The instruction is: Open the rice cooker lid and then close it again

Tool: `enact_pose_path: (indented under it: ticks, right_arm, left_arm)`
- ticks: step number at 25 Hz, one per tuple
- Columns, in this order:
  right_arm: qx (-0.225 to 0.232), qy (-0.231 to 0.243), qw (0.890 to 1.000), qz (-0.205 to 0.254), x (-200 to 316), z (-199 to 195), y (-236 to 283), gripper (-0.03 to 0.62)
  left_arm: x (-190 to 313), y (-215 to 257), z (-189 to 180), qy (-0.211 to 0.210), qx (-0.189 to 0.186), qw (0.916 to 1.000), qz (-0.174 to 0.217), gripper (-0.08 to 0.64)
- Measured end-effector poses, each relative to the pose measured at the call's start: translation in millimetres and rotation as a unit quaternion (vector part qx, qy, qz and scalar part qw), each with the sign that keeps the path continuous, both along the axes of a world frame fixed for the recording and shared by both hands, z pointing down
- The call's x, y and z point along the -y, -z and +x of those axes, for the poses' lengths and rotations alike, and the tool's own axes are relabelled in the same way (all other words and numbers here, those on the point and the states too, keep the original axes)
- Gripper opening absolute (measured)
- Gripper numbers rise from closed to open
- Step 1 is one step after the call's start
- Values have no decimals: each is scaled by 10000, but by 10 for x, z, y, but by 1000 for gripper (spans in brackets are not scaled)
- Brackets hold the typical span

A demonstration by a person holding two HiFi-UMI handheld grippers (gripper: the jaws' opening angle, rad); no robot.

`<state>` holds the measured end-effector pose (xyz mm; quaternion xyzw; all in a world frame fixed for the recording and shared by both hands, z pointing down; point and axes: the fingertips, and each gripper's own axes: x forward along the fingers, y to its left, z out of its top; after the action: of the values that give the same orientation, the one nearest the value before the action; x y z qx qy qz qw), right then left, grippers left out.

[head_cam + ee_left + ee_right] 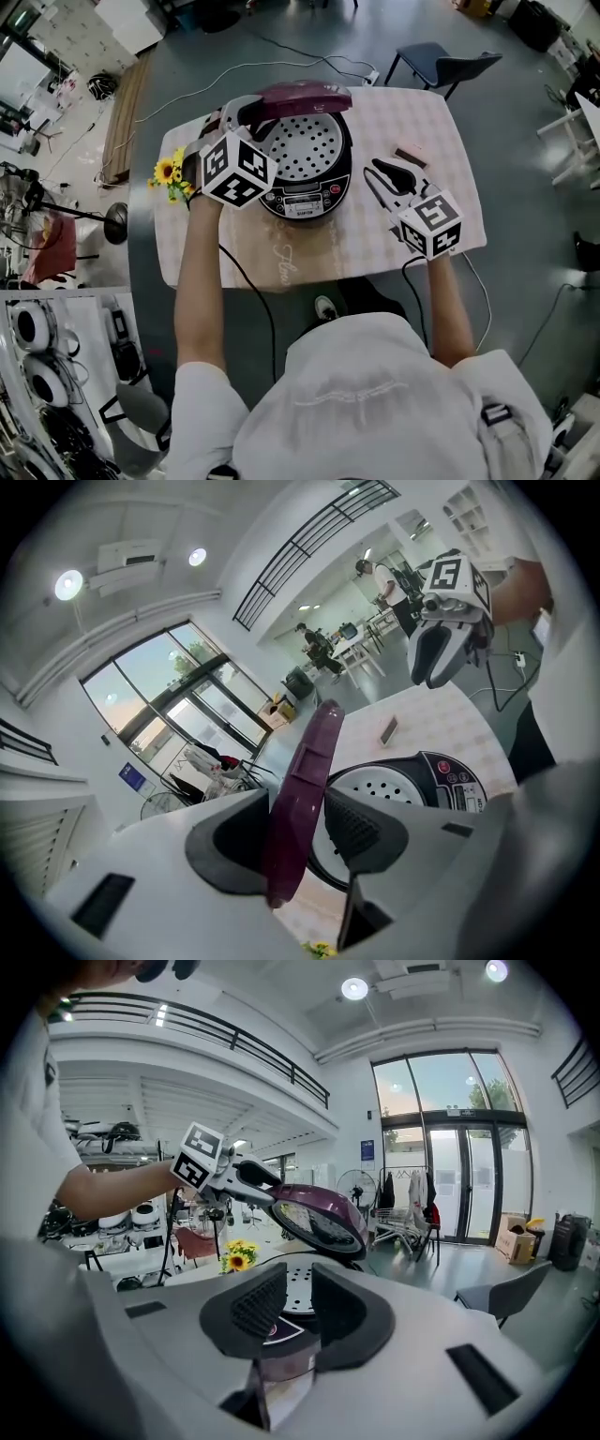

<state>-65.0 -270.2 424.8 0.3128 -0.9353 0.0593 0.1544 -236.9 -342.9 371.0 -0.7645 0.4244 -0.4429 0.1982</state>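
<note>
The black rice cooker (pixel 309 192) stands at the middle of the table, its perforated inner plate (pixel 305 148) showing. Its purple lid (pixel 305 97) is raised and tilted over the far rim. My left gripper (pixel 246 111) is shut on the lid's left edge; in the left gripper view the lid (pixel 302 799) runs on edge between both pads. My right gripper (pixel 373 178) hovers to the right of the cooker, open, with nothing between its jaws. From the right gripper view the lid (pixel 319 1215) hangs over the cooker with the left gripper (pixel 253 1180) on it.
Sunflowers (pixel 171 176) stand at the table's left edge. A small pinkish block (pixel 410 156) lies on the checked tablecloth (pixel 422 117) to the right. A dark chair (pixel 441 64) stands beyond the far right corner, and cables run across the floor.
</note>
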Motion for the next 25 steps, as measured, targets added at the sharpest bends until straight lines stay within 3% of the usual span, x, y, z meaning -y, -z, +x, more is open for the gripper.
enact_pose_path:
  ticks: [12, 25]
  right_arm:
    - [-65, 31, 9999, -99, -344, 87, -139, 100]
    - [-42, 57, 9996, -260, -465, 69, -308, 100]
  left_arm:
    - [-356, -455, 80, 14, 522, 9984, -205, 190]
    - [-564, -798, 100, 57, 410, 9974, -585, 152]
